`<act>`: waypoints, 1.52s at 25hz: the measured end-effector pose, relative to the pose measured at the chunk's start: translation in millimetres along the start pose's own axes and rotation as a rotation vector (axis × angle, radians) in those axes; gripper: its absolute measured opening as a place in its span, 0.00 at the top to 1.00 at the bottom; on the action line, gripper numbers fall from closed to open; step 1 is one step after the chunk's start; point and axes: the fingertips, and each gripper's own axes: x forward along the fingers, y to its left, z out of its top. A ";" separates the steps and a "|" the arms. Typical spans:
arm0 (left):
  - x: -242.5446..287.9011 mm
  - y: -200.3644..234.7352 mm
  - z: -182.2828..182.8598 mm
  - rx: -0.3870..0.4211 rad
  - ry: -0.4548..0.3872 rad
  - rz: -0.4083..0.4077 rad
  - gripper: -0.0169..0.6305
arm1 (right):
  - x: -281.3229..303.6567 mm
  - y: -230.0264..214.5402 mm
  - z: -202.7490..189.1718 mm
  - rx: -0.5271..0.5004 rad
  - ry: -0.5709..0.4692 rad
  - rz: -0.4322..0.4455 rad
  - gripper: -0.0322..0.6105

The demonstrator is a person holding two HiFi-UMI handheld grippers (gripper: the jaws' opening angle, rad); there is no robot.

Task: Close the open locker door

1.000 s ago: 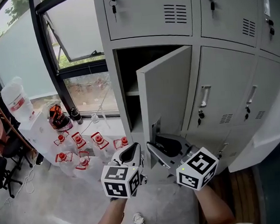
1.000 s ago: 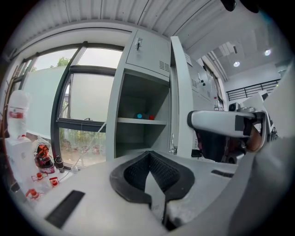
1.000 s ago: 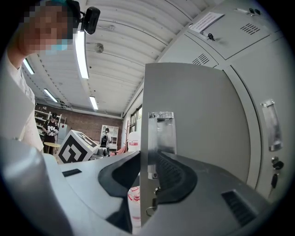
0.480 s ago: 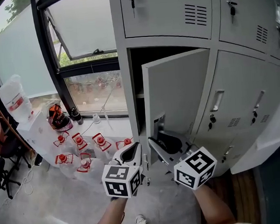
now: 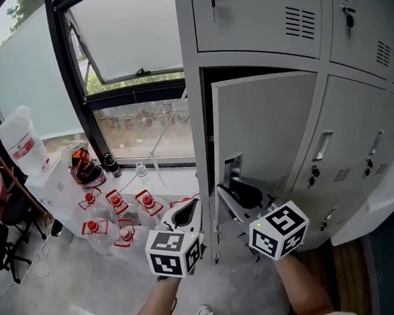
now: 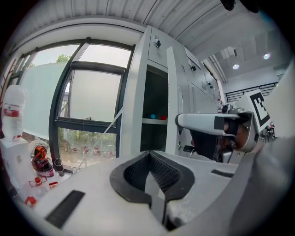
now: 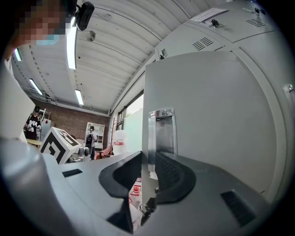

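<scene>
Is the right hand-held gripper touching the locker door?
Cannot tell. Right gripper view: the locker door stands between the closing jaws of the right hand-held gripper; contact unclear.

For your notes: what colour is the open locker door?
Light grey; the open locker door shows best in the head view.

Painted metal, chrome, matt plastic and rubber
The locker door [image 5: 265, 125] is smooth pale-grey painted sheet metal, satin; its handle recess [image 7: 161, 131] is bright chrome. The left gripper [image 6: 148, 159] has a matt grey plastic shell and ribbed black rubbery pads [image 6: 168, 170]. At 8 o'clock in the head view, clear plastic bottles [image 5: 149, 209] carry glossy red caps [image 5: 146, 199]
</scene>
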 end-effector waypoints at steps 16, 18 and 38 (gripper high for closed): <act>26.1 35.2 7.6 0.016 -0.006 -0.076 0.96 | 44.6 -23.2 -3.0 -0.001 -0.001 -0.099 0.83; 29.7 39.8 8.9 0.020 -0.009 -0.083 0.96 | 49.5 -27.4 -3.2 0.003 -0.003 -0.111 0.83; 73.7 70.3 17.2 0.019 -0.021 -0.144 0.96 | 85.3 -60.7 -5.0 -0.013 -0.017 -0.222 0.87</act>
